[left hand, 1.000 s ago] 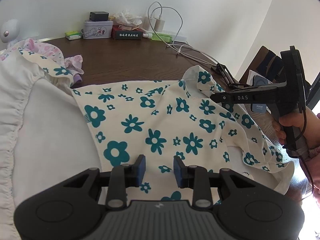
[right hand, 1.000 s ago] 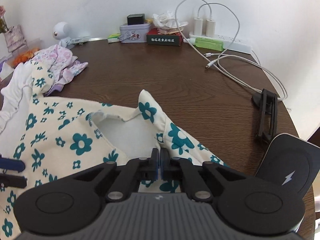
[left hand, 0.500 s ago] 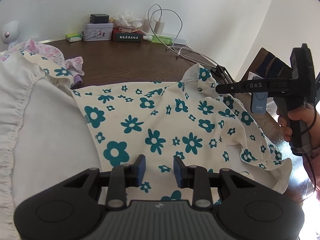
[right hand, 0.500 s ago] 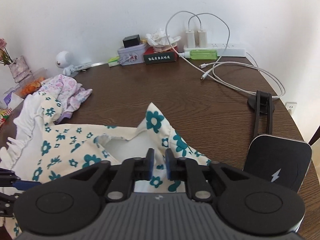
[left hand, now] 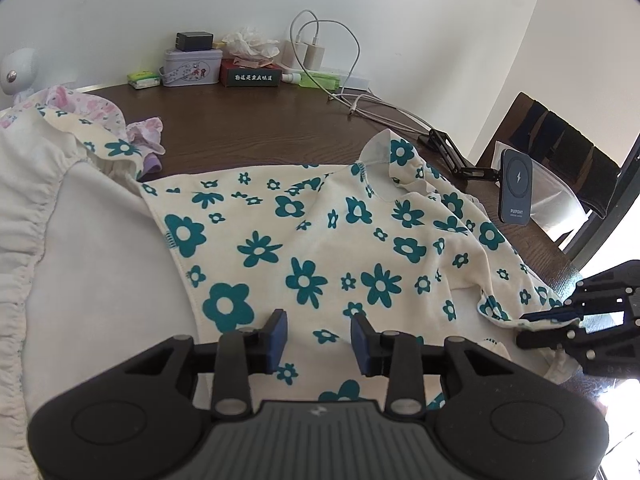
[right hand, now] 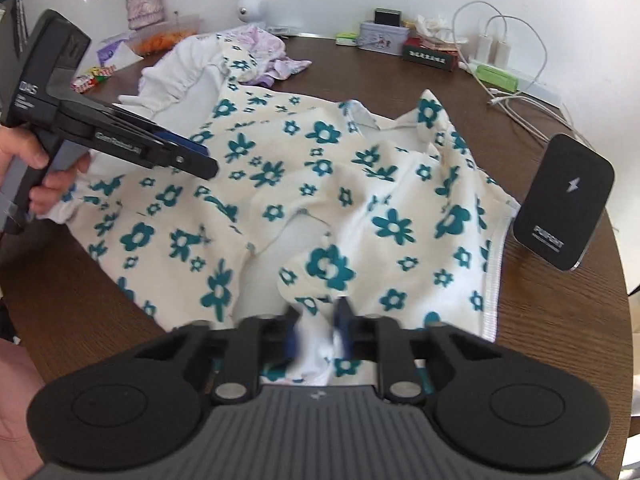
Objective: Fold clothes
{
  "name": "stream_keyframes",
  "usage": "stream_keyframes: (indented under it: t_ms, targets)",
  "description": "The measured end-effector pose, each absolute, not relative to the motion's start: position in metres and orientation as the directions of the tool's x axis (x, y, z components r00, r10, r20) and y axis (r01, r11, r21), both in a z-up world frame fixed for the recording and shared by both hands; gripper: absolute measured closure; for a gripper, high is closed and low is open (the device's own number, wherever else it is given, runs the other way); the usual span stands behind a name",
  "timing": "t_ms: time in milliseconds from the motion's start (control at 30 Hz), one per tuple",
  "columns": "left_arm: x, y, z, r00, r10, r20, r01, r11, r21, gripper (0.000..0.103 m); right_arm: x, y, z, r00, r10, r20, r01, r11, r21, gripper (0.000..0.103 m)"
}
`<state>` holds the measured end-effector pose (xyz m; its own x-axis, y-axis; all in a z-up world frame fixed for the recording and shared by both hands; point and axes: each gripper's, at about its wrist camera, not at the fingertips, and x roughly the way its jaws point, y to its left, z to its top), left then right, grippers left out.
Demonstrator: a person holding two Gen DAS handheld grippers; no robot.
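A cream garment with teal flowers [left hand: 320, 240] lies spread on the brown table [left hand: 248, 136], partly folded over its white inside; it also shows in the right wrist view [right hand: 320, 184]. My left gripper [left hand: 319, 340] is open just above the garment's near part, holding nothing. It shows in the right wrist view [right hand: 200, 160] at the left. My right gripper [right hand: 318, 330] is open, its jaws on either side of a fold of the garment's near edge. In the left wrist view it [left hand: 532, 326] is at the garment's right hem.
A white ruffled garment [left hand: 48, 208] and a pink-purple one [left hand: 140, 132] lie at the left. A phone charger stand [right hand: 564, 204] stands at the right edge. Tins, boxes, tissues [left hand: 224, 64] and cables [left hand: 372, 104] line the wall. A chair [left hand: 560, 152] is behind the table.
My right gripper let go of the collar area, opened, and moved back down to the garment's near hem. The raised cloth dropped onto the table. My left gripper stayed open in place.
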<state>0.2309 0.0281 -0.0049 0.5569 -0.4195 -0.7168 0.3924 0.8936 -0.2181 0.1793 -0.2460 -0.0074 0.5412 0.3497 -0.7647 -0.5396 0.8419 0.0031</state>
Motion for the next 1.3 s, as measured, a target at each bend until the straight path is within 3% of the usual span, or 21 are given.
stream_keyframes:
  t_ms: [267, 300, 333, 400, 567, 800, 900, 933, 1033, 1100, 1167, 1233, 1300]
  targets:
    - [0.231, 0.031, -0.005, 0.556, -0.427, -0.714, 0.389, 0.892, -0.231, 0.070, 0.171, -0.274, -0.006, 0.596, 0.299, -0.745, -0.473, 0.881, -0.024, 0.096]
    - [0.231, 0.030, -0.005, 0.556, -0.426, -0.714, 0.390, 0.892, -0.229, 0.070, 0.169, -0.273, -0.005, 0.595, 0.308, -0.742, -0.478, 0.878, -0.018, 0.088]
    - [0.231, 0.030, -0.005, 0.557, -0.425, -0.713, 0.391, 0.892, -0.227, 0.070, 0.167, -0.270, -0.002, 0.600, 0.320, -0.733, -0.488, 0.873, -0.018, 0.066]
    - [0.231, 0.030, -0.005, 0.558, -0.425, -0.713, 0.391, 0.892, -0.226, 0.070, 0.162, -0.260, 0.009, 0.638, 0.356, -0.683, -0.522, 0.852, -0.043, 0.041]
    - [0.230, 0.029, -0.005, 0.558, -0.421, -0.715, 0.390, 0.894, -0.222, 0.068, 0.173, -0.207, 0.013, 0.655, 0.366, -0.662, -0.603, 0.781, -0.164, 0.043]
    - [0.231, 0.029, -0.005, 0.554, -0.433, -0.711, 0.396, 0.888, -0.233, 0.063, 0.228, -0.186, -0.007, 0.519, 0.431, -0.738, -0.603, 0.796, 0.041, 0.081]
    - [0.231, 0.030, -0.005, 0.553, -0.437, -0.709, 0.394, 0.887, -0.240, 0.063, 0.231, -0.189, -0.012, 0.487, 0.440, -0.754, -0.592, 0.801, 0.085, 0.087]
    - [0.231, 0.029, -0.005, 0.553, -0.438, -0.709, 0.394, 0.887, -0.240, 0.063, 0.227, -0.191, -0.012, 0.478, 0.440, -0.760, -0.597, 0.798, 0.087, 0.101]
    - [0.232, 0.030, -0.005, 0.551, -0.440, -0.709, 0.386, 0.888, -0.251, 0.063, 0.216, -0.196, -0.011, 0.457, 0.442, -0.772, -0.606, 0.790, 0.093, 0.101]
    - [0.233, 0.034, -0.003, 0.545, -0.448, -0.708, 0.371, 0.887, -0.276, 0.063, 0.210, -0.207, -0.008, 0.433, 0.481, -0.762, -0.583, 0.794, 0.170, 0.099]
    - [0.228, 0.044, 0.005, 0.546, -0.490, -0.680, 0.369, 0.869, -0.330, 0.063, 0.202, -0.219, -0.004, 0.415, 0.523, -0.744, -0.565, 0.790, 0.240, 0.089]
    - [0.213, 0.057, 0.020, 0.567, -0.519, -0.640, 0.399, 0.852, -0.338, 0.060, 0.194, -0.228, -0.001, 0.404, 0.560, -0.724, -0.554, 0.779, 0.294, 0.066]
    - [0.193, 0.073, 0.032, 0.592, -0.512, -0.623, 0.411, 0.856, -0.313, 0.047, 0.187, -0.236, 0.000, 0.387, 0.592, -0.707, -0.550, 0.764, 0.339, 0.065]
